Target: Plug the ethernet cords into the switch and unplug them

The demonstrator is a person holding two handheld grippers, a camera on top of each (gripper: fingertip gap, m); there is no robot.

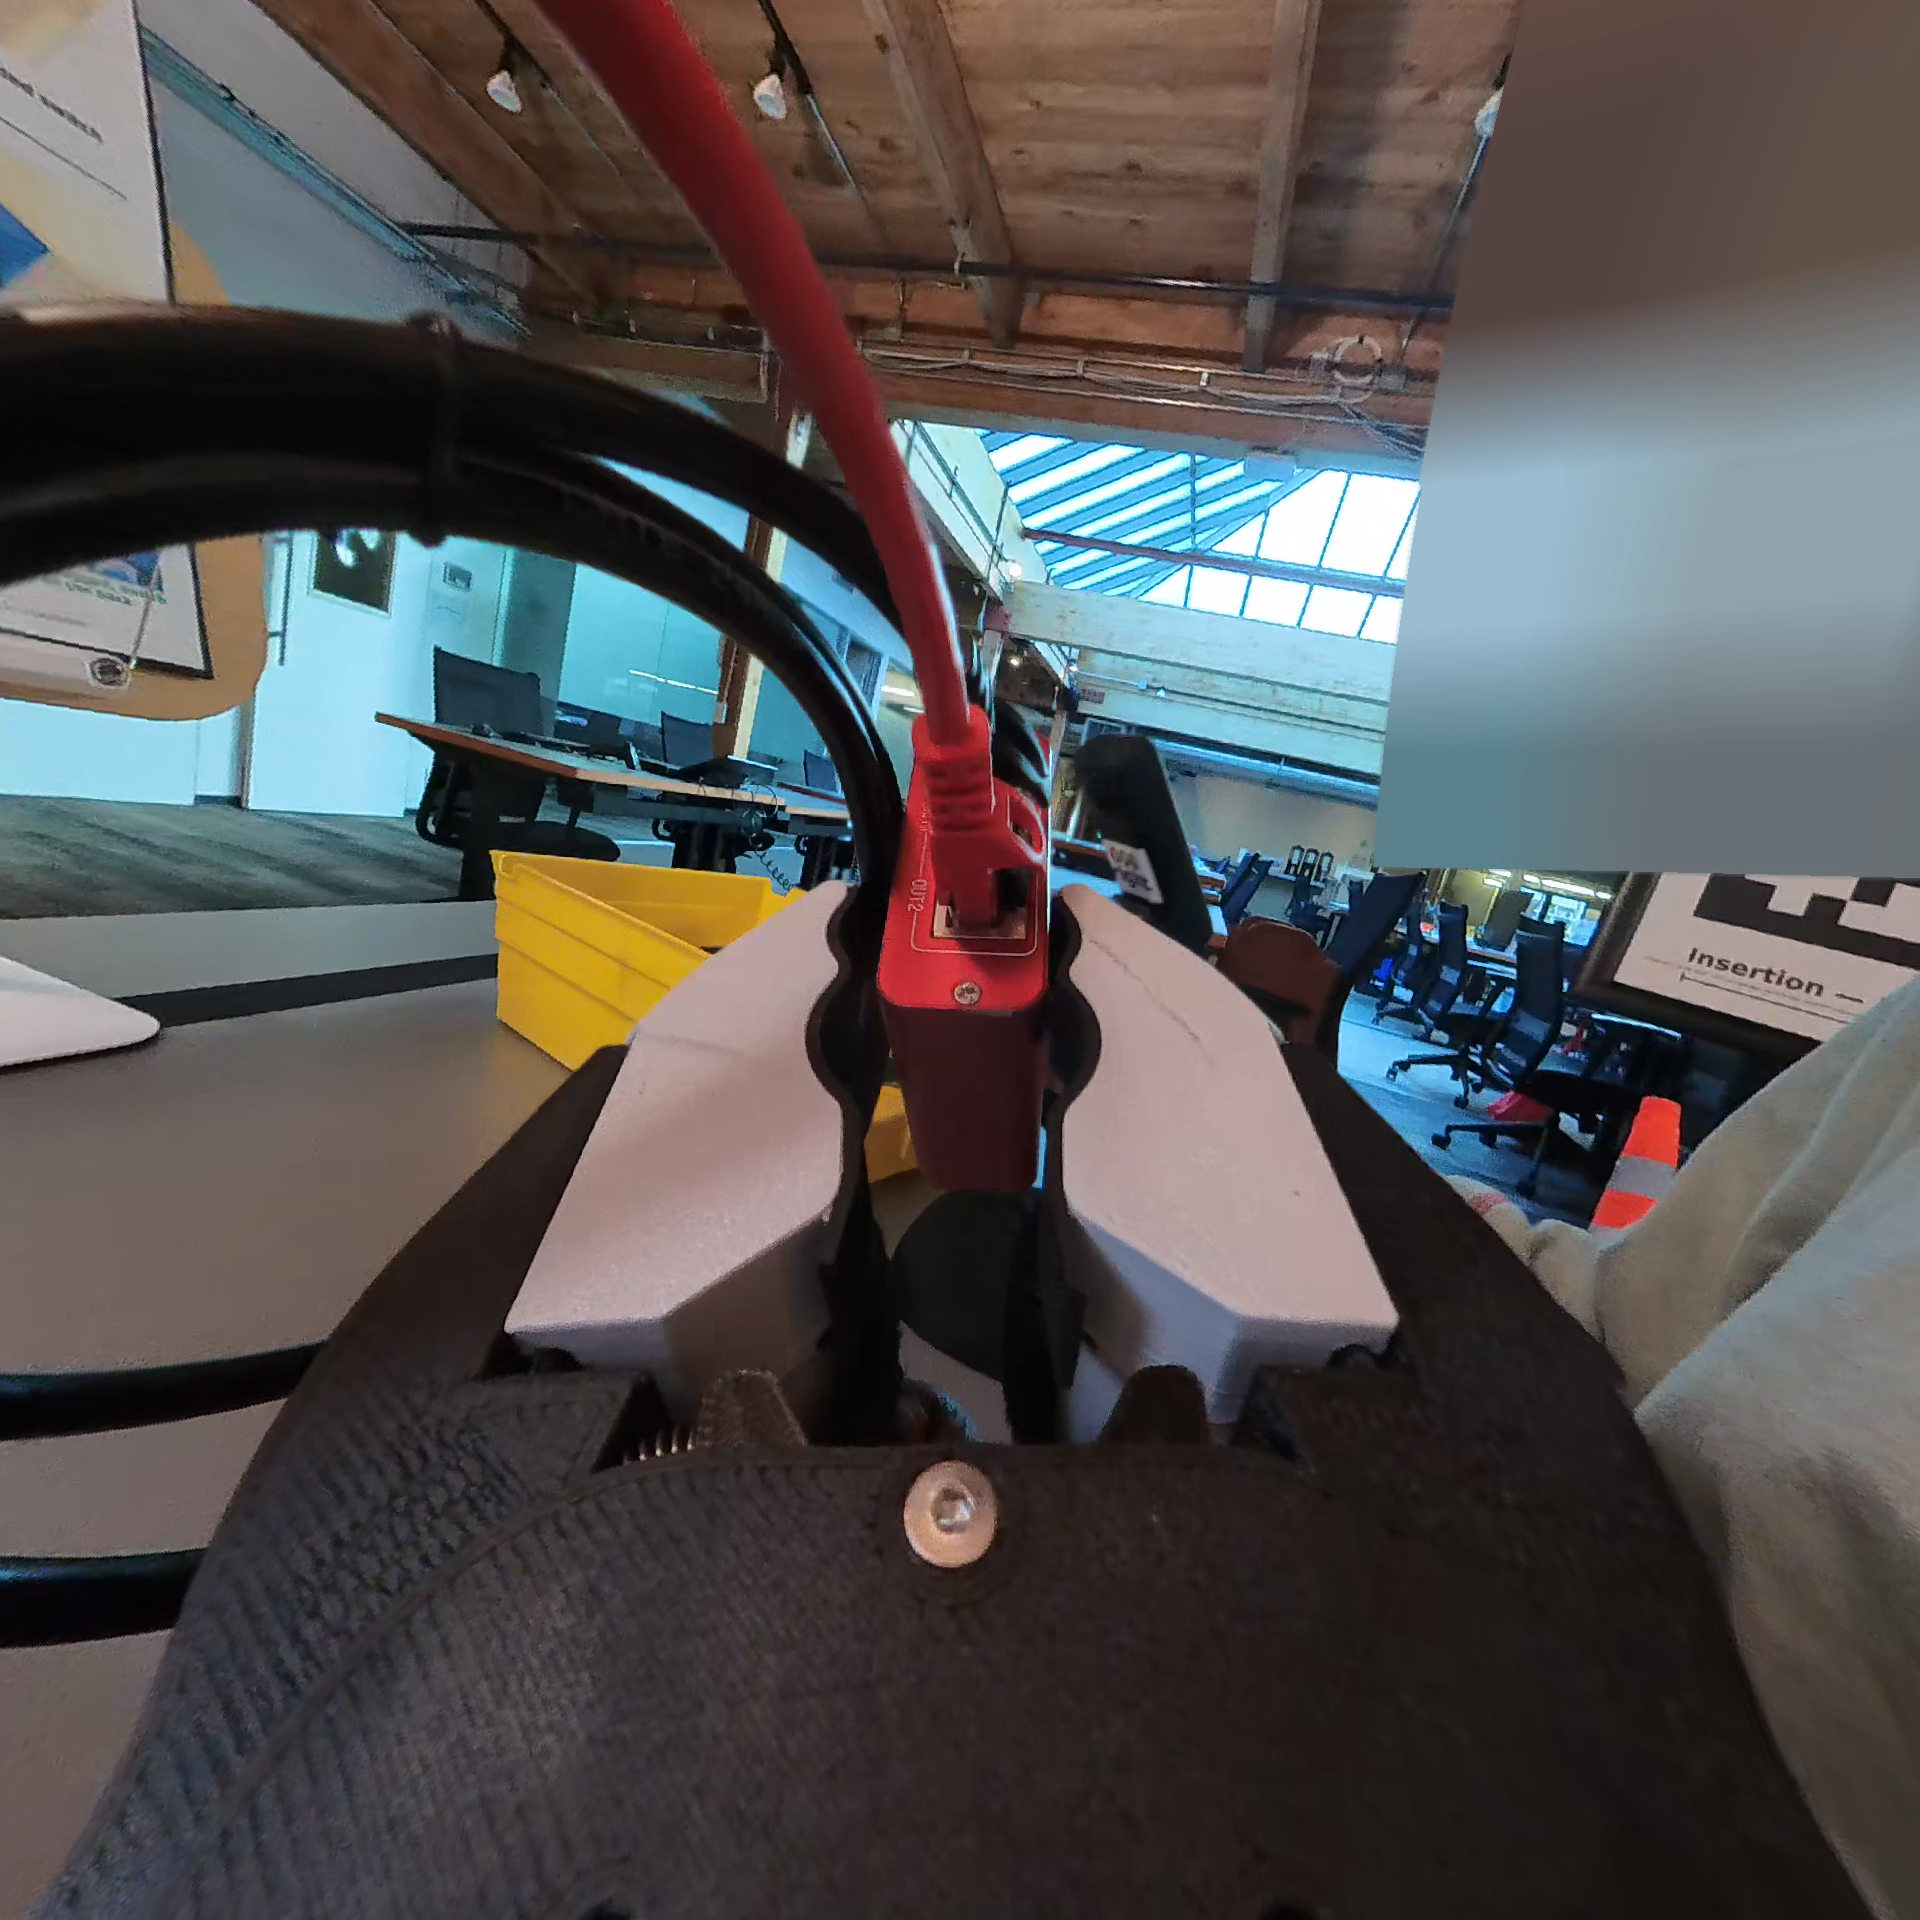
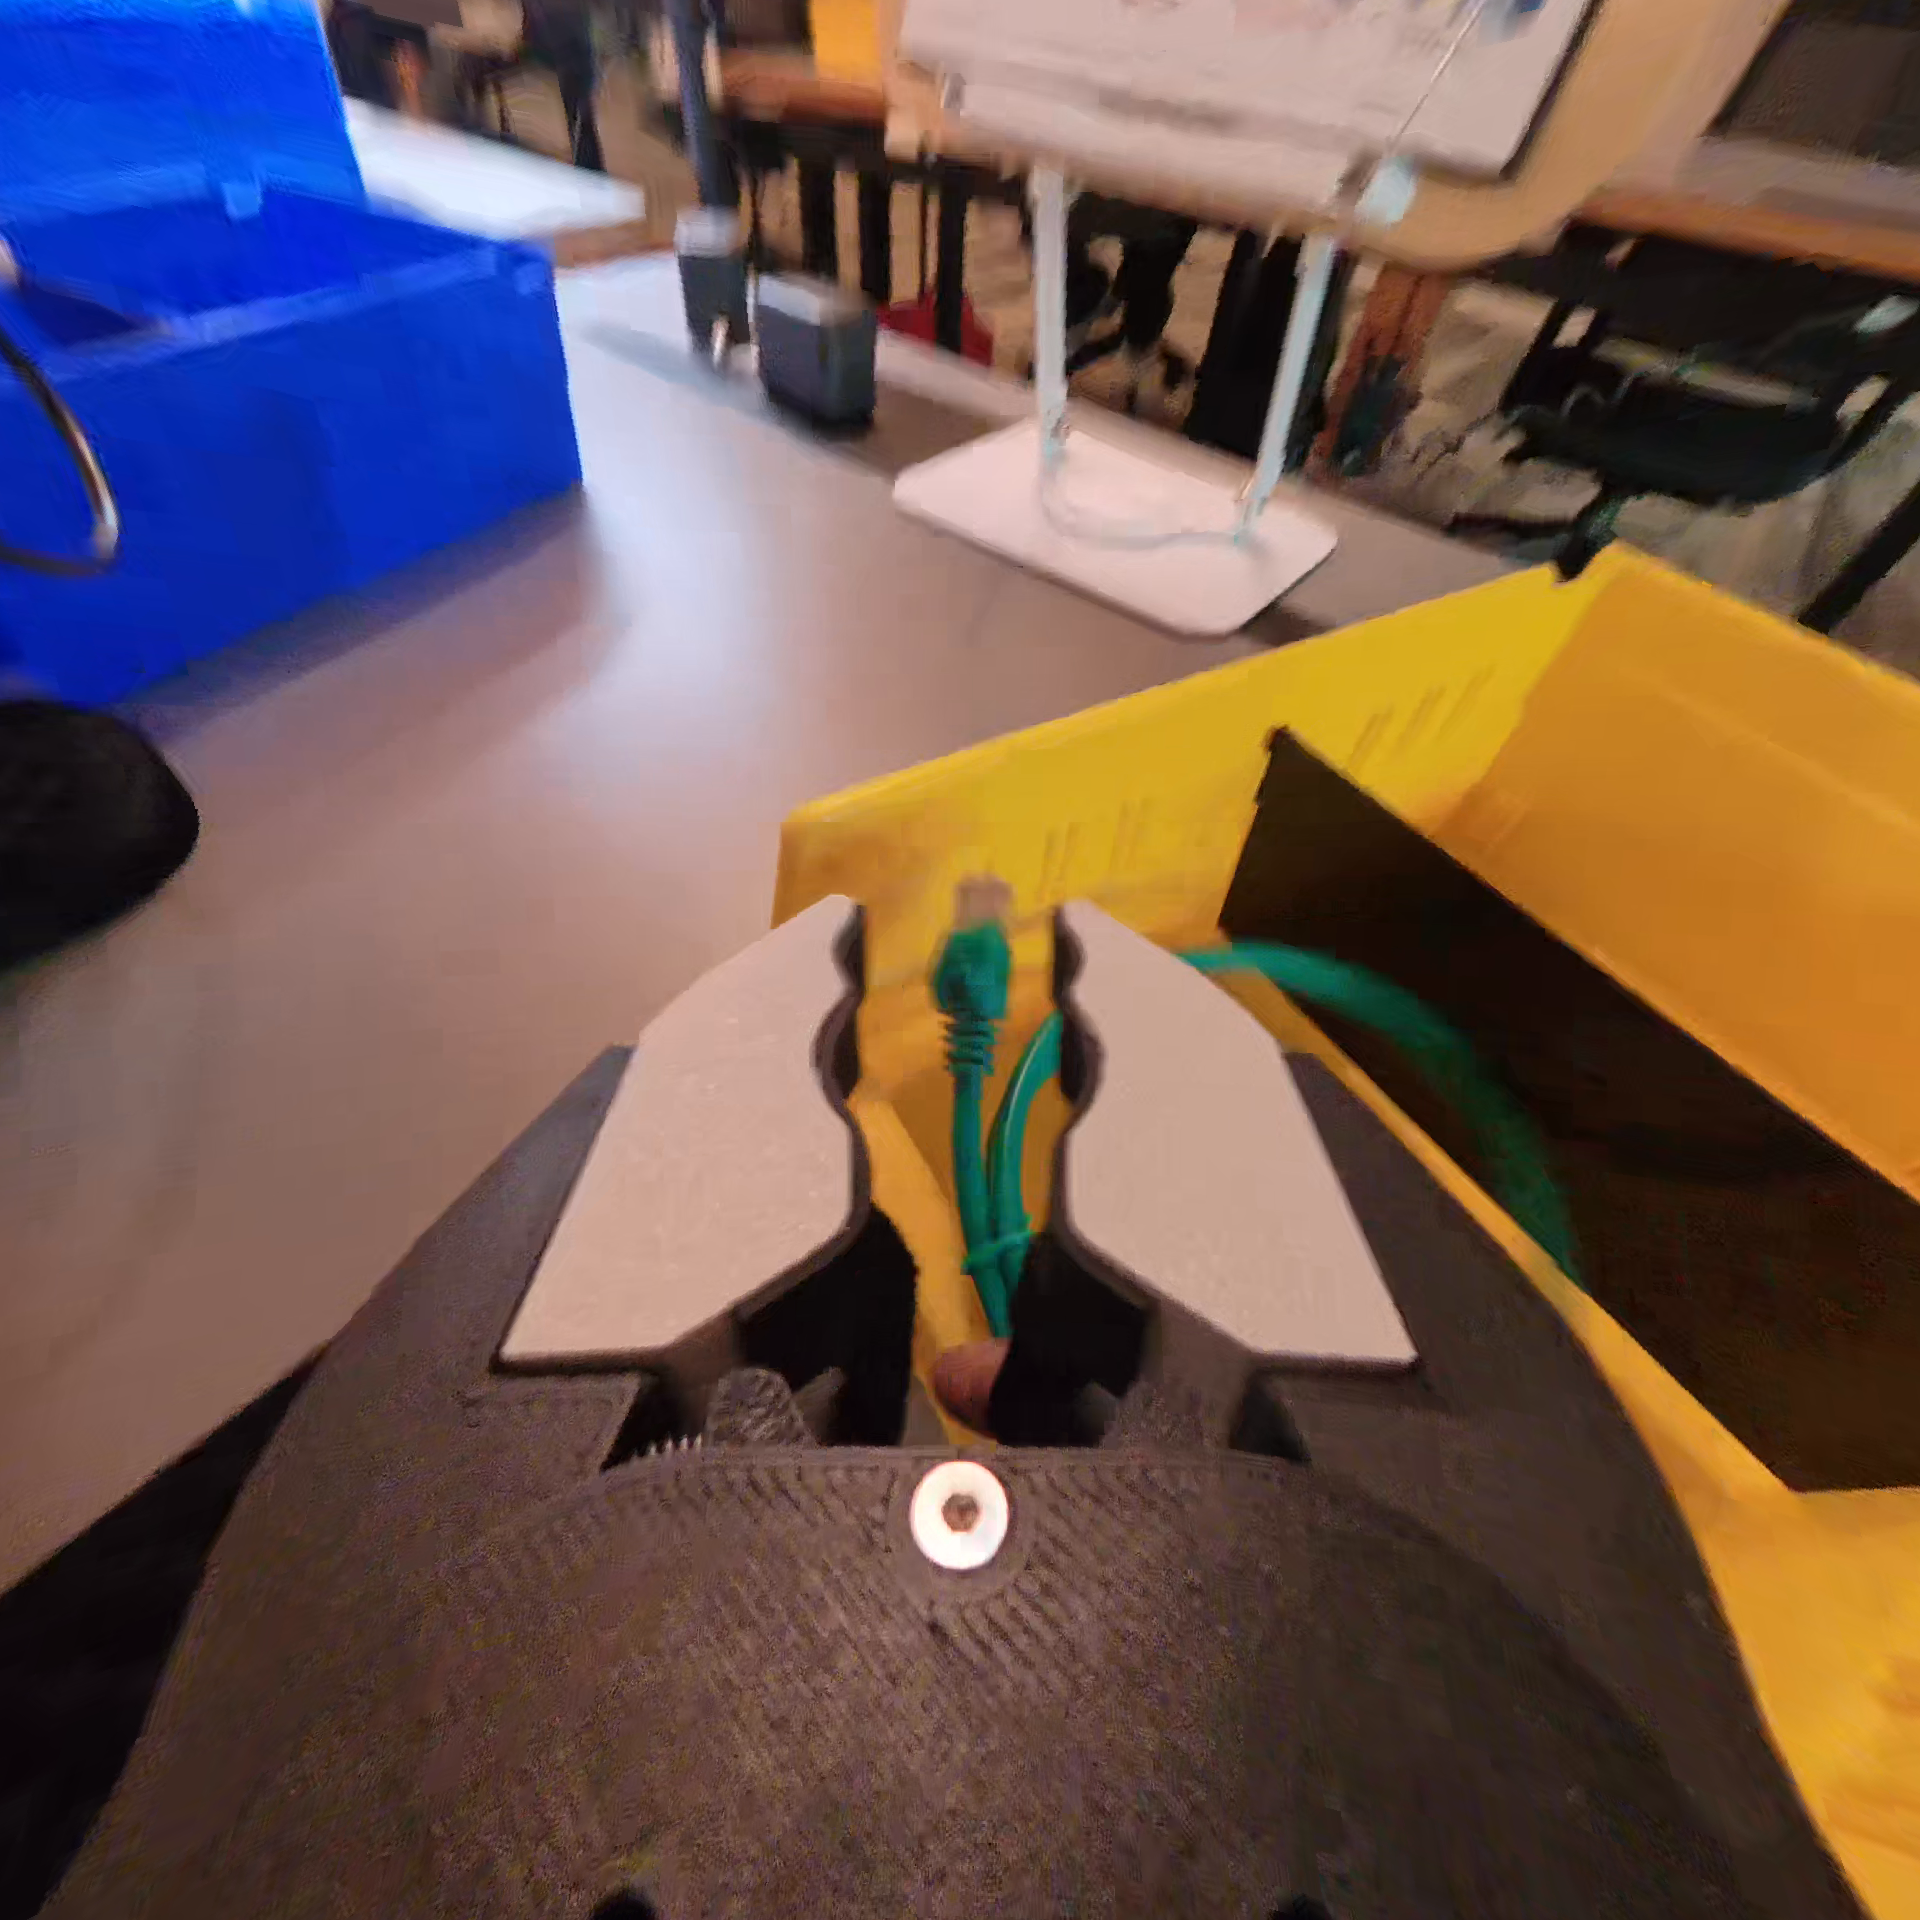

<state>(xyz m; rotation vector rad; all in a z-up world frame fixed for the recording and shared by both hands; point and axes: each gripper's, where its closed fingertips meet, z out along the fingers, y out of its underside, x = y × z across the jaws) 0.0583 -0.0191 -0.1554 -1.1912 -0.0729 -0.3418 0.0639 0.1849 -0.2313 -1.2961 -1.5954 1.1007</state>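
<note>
Red switch (image 1: 961, 1023) clamped in left gripper (image 1: 956, 935), red cord (image 1: 831, 416) plugged into port; right gripper (image 2: 958, 940) parted, empty, straddling green cord (image 2: 971, 1049) inside yellow bin (image 2: 1662, 779)

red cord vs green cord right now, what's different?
The red cord is plugged into a port of the red switch, which the left tool grips; the green cord has its plug free. Red rises taut out of view; green lies looped and tied in the yellow bin, between the right tool's open fingers. Both have booted plugs.
</note>
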